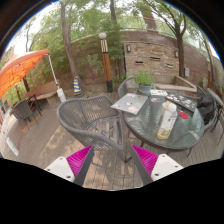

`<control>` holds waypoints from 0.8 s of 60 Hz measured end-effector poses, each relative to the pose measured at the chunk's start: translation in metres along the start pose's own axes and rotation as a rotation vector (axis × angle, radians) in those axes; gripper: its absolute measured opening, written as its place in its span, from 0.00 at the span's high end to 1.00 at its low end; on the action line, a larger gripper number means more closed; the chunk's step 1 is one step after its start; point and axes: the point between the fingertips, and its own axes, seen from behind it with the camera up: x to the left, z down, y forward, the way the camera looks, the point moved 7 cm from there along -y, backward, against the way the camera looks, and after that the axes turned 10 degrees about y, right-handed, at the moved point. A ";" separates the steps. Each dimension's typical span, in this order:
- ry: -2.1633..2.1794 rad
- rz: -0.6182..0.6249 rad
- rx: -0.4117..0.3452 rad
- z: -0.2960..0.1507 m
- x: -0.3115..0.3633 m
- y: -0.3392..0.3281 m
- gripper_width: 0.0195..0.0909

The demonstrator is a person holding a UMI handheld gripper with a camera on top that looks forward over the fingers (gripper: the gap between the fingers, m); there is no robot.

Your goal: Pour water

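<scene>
A grey metal mesh chair (95, 122) stands on the wooden plank deck (45, 145), pulled up beside a round glass-topped table (150, 128). Papers (129, 103) lie on the tabletop. An orange patio umbrella (20, 70) shades dark furniture further back. A stone wall (150, 52) and leafy trees (85, 30) close off the patio behind.

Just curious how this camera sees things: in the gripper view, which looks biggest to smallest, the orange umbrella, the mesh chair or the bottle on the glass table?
1. Mesh chair, nearest the camera, so its lead is unsure.
2. Orange umbrella.
3. Bottle.
</scene>
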 end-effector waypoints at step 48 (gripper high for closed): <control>0.041 0.325 -0.341 -0.027 -0.180 0.133 0.11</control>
